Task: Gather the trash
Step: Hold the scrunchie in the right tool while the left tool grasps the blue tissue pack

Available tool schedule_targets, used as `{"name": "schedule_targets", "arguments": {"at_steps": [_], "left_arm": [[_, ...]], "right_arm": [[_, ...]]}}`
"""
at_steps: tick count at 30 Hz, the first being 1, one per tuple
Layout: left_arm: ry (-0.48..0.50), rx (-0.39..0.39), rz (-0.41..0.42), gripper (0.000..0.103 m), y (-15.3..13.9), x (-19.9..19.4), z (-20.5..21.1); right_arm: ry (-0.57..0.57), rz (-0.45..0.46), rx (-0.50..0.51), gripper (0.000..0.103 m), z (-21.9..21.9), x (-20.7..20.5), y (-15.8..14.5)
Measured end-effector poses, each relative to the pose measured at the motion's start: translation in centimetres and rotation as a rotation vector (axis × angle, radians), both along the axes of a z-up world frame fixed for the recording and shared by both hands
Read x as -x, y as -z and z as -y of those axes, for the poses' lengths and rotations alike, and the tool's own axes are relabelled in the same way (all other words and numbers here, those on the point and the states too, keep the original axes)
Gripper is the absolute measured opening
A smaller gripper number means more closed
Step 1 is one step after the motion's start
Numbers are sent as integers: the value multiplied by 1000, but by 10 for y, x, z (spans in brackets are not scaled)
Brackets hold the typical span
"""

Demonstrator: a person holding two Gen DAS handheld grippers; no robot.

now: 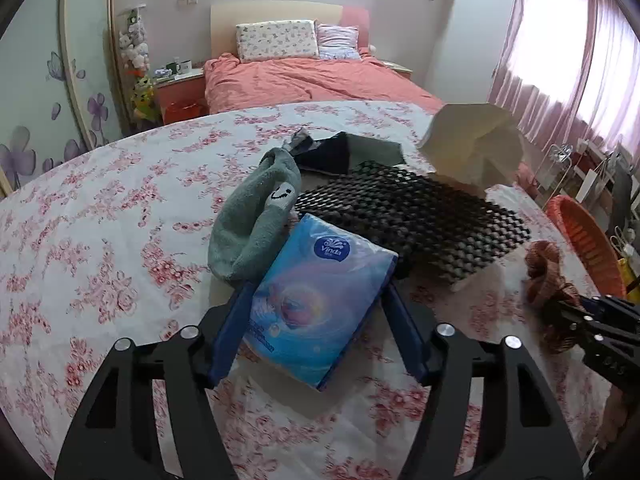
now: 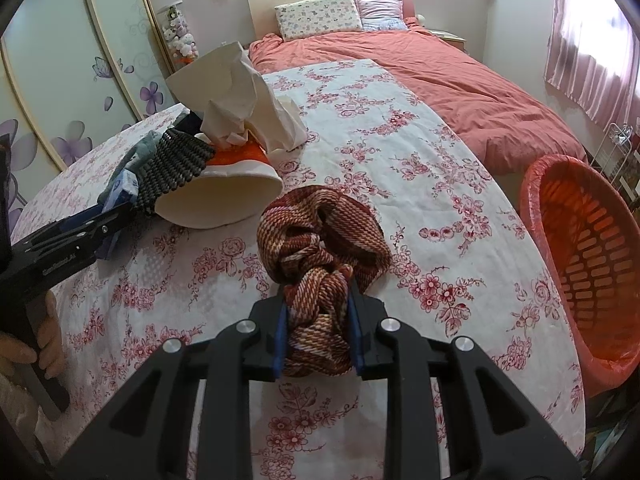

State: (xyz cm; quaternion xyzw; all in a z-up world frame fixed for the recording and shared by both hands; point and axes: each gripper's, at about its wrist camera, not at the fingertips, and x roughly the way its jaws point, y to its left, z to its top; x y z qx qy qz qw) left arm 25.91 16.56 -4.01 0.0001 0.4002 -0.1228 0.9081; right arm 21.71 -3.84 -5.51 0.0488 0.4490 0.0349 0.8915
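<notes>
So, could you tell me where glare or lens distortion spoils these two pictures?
Left wrist view: the curtained window is blown out white, and the floral tablecloth bows strongly under the fisheye; dark vignette fills the corners. Right wrist view: the window glares less, the orange basket stretches at the edge, and the woven cloth stays sharp.

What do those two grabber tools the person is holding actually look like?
Both are matte black, with open triangular cut-outs in the frames and round silver bolts at the joints. The left gripper and the right gripper each end in two flat fingers lined in blue. Small white lettering runs along the left one's side, too blurred to read. No cables show. A pale sleeve edges the left hand.
</notes>
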Motion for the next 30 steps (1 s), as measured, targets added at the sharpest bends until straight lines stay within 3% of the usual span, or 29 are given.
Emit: {"name": "schedule_targets", "arguments": {"at_steps": [4,10,14,30], "left_arm": [[4,28,-23,62,-3,8,6],[-27,-28,-23,64,0,7,16],[-36,-19,-12,62,-3,12,18],[-47,-14,72,61,-40,35,28]], "right_arm": [[0,0,-1,25,0,0,0],[0,0,-5,25,1,2,0],[1,6,-6,25,3,4,-1],[22,100,-39,25,28,32,-40]]}}
